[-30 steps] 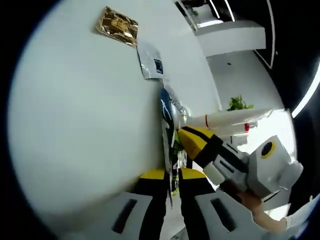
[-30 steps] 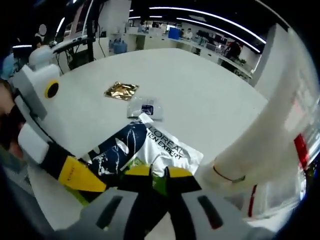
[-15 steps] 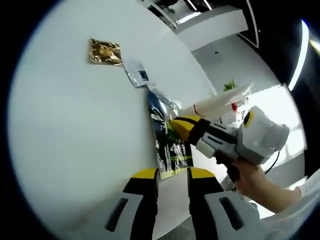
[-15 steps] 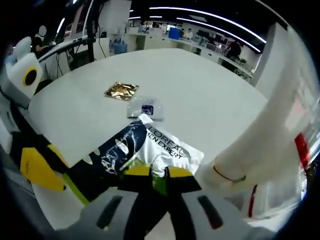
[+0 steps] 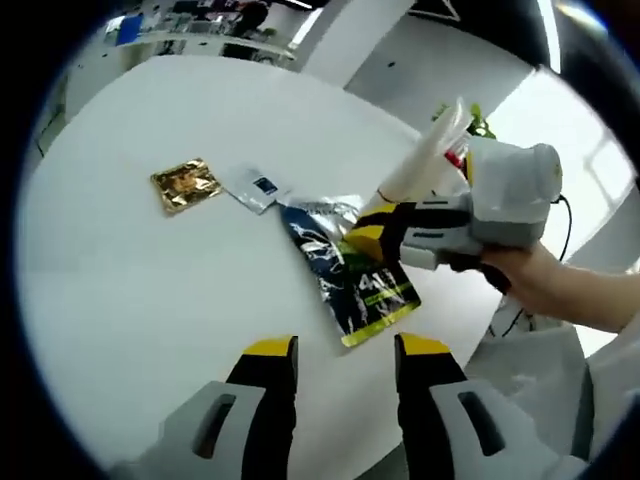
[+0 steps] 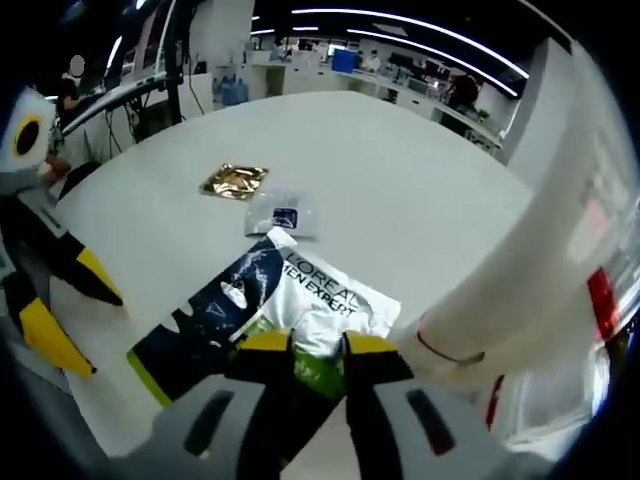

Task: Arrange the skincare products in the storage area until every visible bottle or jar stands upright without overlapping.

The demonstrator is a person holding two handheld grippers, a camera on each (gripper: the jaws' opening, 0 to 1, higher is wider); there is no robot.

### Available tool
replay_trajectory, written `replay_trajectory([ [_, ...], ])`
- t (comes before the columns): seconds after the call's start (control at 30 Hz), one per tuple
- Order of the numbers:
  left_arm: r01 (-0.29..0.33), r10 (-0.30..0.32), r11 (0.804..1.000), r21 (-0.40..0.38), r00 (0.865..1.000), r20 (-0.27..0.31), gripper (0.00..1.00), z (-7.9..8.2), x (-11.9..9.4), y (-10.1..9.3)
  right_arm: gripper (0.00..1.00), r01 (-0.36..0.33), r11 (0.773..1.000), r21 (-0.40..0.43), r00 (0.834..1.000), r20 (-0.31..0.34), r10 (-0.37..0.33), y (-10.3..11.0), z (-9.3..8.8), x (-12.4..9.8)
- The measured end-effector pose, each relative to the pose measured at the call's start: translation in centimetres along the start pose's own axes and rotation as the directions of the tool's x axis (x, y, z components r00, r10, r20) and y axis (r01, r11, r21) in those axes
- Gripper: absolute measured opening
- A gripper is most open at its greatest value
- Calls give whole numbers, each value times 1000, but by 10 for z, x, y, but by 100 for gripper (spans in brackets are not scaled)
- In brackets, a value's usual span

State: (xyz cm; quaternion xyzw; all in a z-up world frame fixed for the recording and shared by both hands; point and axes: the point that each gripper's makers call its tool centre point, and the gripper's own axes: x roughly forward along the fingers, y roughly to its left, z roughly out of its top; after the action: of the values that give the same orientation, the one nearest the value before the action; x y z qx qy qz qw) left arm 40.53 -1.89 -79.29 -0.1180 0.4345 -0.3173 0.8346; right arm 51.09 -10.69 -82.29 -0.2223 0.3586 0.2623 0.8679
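"What was the step, as you read it?"

"Laying out the flat packs, I judged. The large sachet [image 6: 270,310] lay on the white table [image 5: 130,300], its near edge at the right gripper [image 6: 315,350]. To do it well, that edge wanted lifting cleanly and setting down clear of the small sachet [image 6: 283,215] beside it, with no overlap. The gold sachet [image 6: 233,181] lay a little further off, apart from both."

"And the tube?"

"A white tube [image 6: 520,290] lay on its side close by the right gripper, cap [image 6: 440,350] towards it. It would need standing upright at some point, and I'd have gripped it low on the body so it wouldn't tip."

"How were the tools set?"

"The right one had its jaws nearly together over the large sachet's edge; whether they truly pinched it I couldn't tell. The left gripper [image 5: 345,350] hung above the bare table, jaws parted with a clear gap, holding nothing and touching nothing, short of the large sachet's near corner."
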Motion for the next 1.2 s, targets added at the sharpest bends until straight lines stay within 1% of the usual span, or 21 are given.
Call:
replay_trajectory([
  [0.07, -7, 7, 1000, 24, 1000, 3, 43, 1, -3, -1, 26, 0, 999, -47, 1000, 5, 1, -1, 2, 0],
  [0.13, -15, 15, 999, 42, 1000, 5, 48, 1, -5, 0, 32, 12, 993, -120, 1000, 13, -10, -5, 7, -2],
  [0.17, -20, 20, 999, 49, 1000, 6, 49, 2, -6, 0, 35, 14, 991, -131, 1000, 17, -12, -6, 8, -3],
  [0.23, -28, 28, 997, 66, 1000, 10, 52, 3, -9, 1, 37, 6, 990, -140, 1000, 19, -4, -4, 10, -6],
  [0.33, -40, 38, 996, 83, 999, 19, 54, 5, -12, 3, 37, 5, 985, -171, 1000, 29, 0, -4, 12, -11],
  [0.47, -43, 40, 995, 92, 999, 32, 56, 7, -17, 0, 36, 0, 985, -172, 1000, 28, 5, -4, 10, -18],
  [0.57, -48, 44, 993, 104, 998, 40, 59, 7, -20, -2, 38, -9, 986, -165, 999, 33, 15, -3, 10, -24],
  [0.7, -67, 61, 990, 126, 997, 50, 67, 8, -23, -1, 46, -32, 987, -159, 998, 47, 40, 2, 9, -34],
  [0.87, -81, 73, 985, 155, 996, 53, 70, 8, -29, -4, 52, -49, 984, -171, 995, 79, 63, 9, 8, -49],
  [0.93, -86, 79, 983, 163, 996, 48, 74, 7, -30, -6, 54, -56, 983, -172, 994, 88, 72, 11, 7, -55],
  [0.97, -104, 99, 979, 178, 994, 35, 78, 5, -32, -4, 55, -59, 984, -165, 993, 94, 76, 12, 6, -58],
  [1.0, -109, 105, 976, 187, 994, 32, 80, 4, -32, -5, 55, -60, 985, -163, 992, 97, 77, 12, 6, -61],
  [1.13, -103, 97, 977, 187, 994, 41, 79, 5, -36, -6, 59, -76, 986, -150, 988, 120, 94, 16, 4, -72],
  [1.2, -109, 104, 975, 195, 994, 34, 80, 3, -37, -8, 62, -89, 987, -137, 985, 132, 107, 18, 3, -78],
])
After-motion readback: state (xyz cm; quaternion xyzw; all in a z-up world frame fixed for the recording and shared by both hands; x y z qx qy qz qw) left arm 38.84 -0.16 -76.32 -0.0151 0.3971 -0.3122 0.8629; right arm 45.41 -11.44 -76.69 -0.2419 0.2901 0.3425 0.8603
